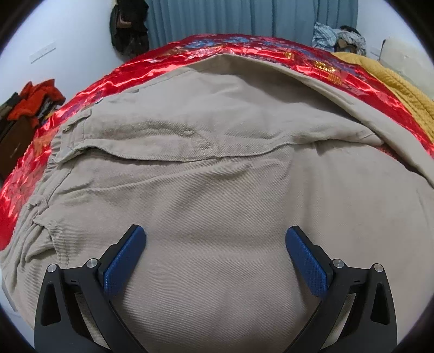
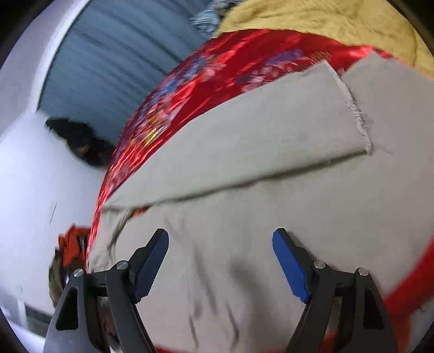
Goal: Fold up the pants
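We hold our left gripper (image 1: pixel 215 236) low over the khaki pants (image 1: pixel 217 168), its blue-padded fingers (image 1: pixel 123 262) spread wide with nothing between them but the cloth below. The pants lie spread on a bed under a red satin cover (image 1: pixel 114 73), filling nearly everything ahead of this gripper. Just ahead of the fingers a stitched seam runs across, and to the front left we see the waistband with a pocket flap (image 1: pixel 77 119). Beyond the pants, to the far right, lies a yellow blanket (image 1: pixel 404 89); a blue curtain (image 1: pixel 244 19) hangs behind the bed, and a heap of red clothes (image 1: pixel 38 97) sits off to the left.

Our right gripper (image 2: pixel 220 240) is likewise spread apart, gripping nothing, above the pants (image 2: pixel 271 206). This view is blurred. Ahead of it one leg lies across the other, ending in a frayed hem (image 2: pixel 358 116) to the front right. The red satin cover (image 2: pixel 190 89) shows past the pants, the yellow blanket (image 2: pixel 312 19) farther still.
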A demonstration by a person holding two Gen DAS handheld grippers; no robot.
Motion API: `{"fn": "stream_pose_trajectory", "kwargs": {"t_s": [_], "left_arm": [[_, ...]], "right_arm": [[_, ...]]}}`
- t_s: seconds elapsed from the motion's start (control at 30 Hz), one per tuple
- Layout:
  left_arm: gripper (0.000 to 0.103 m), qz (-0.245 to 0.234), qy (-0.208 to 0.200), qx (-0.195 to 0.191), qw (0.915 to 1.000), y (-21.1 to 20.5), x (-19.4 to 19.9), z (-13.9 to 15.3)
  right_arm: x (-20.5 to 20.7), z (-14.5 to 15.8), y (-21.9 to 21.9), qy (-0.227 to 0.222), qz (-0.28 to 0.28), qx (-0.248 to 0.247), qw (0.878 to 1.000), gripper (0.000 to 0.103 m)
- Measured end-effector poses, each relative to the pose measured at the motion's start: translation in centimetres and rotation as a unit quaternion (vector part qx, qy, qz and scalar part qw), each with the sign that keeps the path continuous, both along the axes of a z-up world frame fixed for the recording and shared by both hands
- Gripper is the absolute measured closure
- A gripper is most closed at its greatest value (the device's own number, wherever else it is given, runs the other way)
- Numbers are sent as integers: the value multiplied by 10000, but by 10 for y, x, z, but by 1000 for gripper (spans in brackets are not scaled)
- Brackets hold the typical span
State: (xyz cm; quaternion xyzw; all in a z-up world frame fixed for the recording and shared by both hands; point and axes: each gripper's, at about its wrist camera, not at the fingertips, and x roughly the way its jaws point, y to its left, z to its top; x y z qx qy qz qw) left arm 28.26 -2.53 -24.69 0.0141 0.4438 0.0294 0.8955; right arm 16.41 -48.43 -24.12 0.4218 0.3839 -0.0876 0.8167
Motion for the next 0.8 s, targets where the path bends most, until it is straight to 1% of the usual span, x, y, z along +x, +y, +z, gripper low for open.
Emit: {"fn": "stream_pose_trajectory", "kwargs": {"t_s": [0.1,0.17,0.2,0.23,0.27,0.3,0.33,0.37,0.43,0.47,0.5,0.53,0.63,0.67,0.7,0.77,0.8], "left_arm": [[1,-6,-30,10,10000,-1,3,0],[1,-7,-51,17,10000,-1,2,0],[1,-5,-53,19,10000,-1,2,0],[1,0,-31,16,10000,-1,3,1],[1,3,23,19,10000,-2,4,2],[1,4,124,27,9999,-2,5,4],[1,14,279,16,9996,-2,6,10],[1,2,418,-149,9990,0,6,19],[1,-121,400,-937,9947,5,4,42],[1,-153,369,-1226,9916,7,6,50],[1,-195,355,-1583,9866,9,11,59],[1,-258,385,-2048,9777,9,24,68],[1,-314,455,-2877,9561,7,63,79],[1,-322,480,-3047,9507,5,76,82],[1,-328,500,-3149,9473,3,90,83],[1,-295,564,-3278,9426,2,115,83],[1,-274,620,-3381,9387,2,124,81]], "right_arm": [[12,-7,-27,-42,-899,185,9958,29],[13,-12,-42,-53,-1516,384,9877,37],[13,-15,-48,-25,-1771,458,9831,51],[14,-15,-51,109,-1861,396,9817,76],[16,-14,-53,251,-1877,278,9815,87],[17,-10,-54,262,-1831,178,9826,97],[17,2,-52,143,-1705,51,9852,99],[18,17,-49,9,-1572,-131,9875,99],[16,57,-38,-440,-1153,-556,9908,100],[15,79,-31,-661,-925,-747,9907,100],[14,96,-25,-822,-753,-892,9898,100],[11,113,-19,-996,-579,-1008,9882,100],[4,157,-1,-1440,-170,-1139,9828,100],[-2,171,4,-1599,-45,-1174,9801,100],[-10,186,10,-1780,88,-1209,9765,100],[-27,207,22,-2019,280,-1263,9708,100],[-38,220,27,-2161,398,-1304,9668,100]]}}
